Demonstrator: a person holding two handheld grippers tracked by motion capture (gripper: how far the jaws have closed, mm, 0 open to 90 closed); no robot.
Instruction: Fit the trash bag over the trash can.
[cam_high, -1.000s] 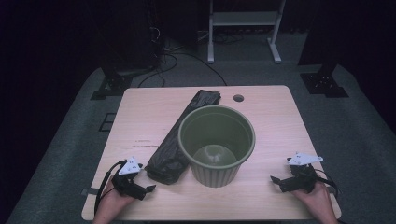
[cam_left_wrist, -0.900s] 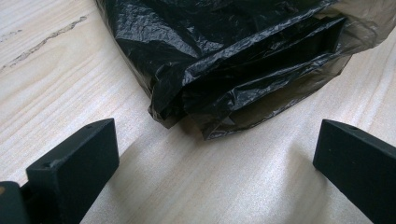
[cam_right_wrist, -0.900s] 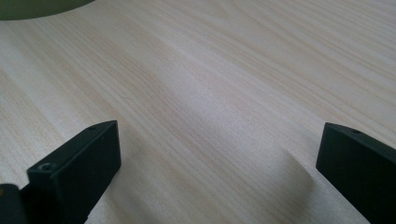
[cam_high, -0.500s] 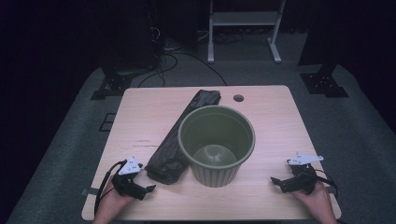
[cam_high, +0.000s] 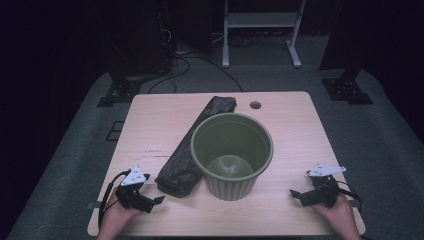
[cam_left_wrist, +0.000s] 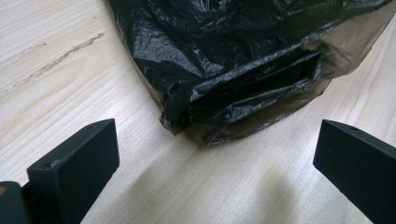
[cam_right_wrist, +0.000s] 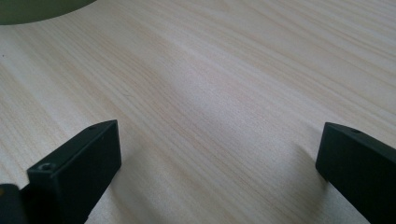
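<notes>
A green ribbed bin (cam_high: 233, 155) stands upright and empty at the middle of the wooden table (cam_high: 160, 120). A folded black plastic bag (cam_high: 195, 150) lies along its left side, running from the near left toward the far middle. My left gripper (cam_high: 156, 201) rests open at the near left corner, just short of the bag's near end (cam_left_wrist: 243, 79), with nothing between its jaws. My right gripper (cam_high: 296, 195) rests open at the near right, right of the bin, over bare wood (cam_right_wrist: 224, 93). The bin's green base (cam_right_wrist: 42, 9) shows at the top left of the right gripper view.
A round cable hole (cam_high: 255, 105) sits in the table near its far edge. Beyond the table are a white stand's legs (cam_high: 260, 30), dark equipment bases (cam_high: 120, 90) and cables on grey carpet.
</notes>
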